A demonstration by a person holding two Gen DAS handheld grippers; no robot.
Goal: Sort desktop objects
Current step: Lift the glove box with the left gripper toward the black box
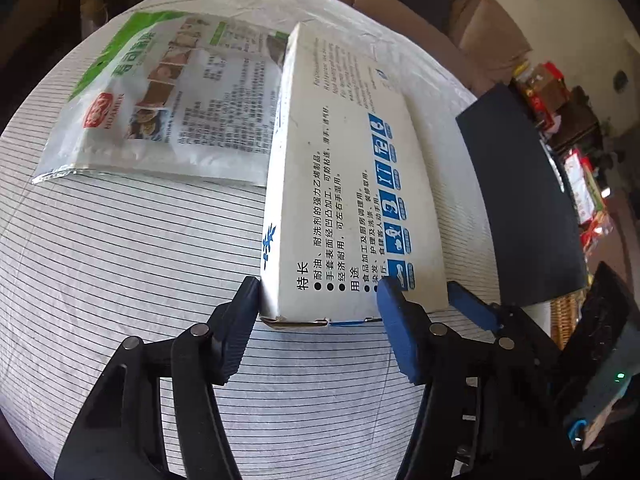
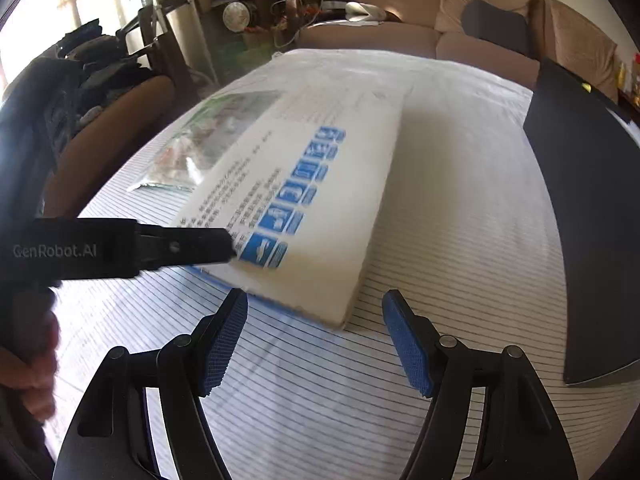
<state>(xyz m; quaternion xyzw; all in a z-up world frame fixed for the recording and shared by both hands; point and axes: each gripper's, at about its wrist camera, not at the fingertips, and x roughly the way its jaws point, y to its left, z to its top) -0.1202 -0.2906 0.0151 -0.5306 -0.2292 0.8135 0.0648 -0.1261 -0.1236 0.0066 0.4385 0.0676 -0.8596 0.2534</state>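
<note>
The white glove box [image 1: 352, 184] lies on the striped tabletop [image 1: 120, 248], its long axis running away from both grippers. The left gripper [image 1: 320, 316] clamps its near end; the right gripper [image 2: 316, 336] hangs open, empty, just short of the box's near corner.

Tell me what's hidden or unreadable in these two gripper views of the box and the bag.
- White box: print motion-blurred in the right wrist view.
- Food bag: right edge hidden behind the box in the left wrist view; small text unreadable.
- Left tool: right pad's contact with the box unclear; another blue-tipped finger overlaps there.
- Dark board: cut off by the frame.
</note>
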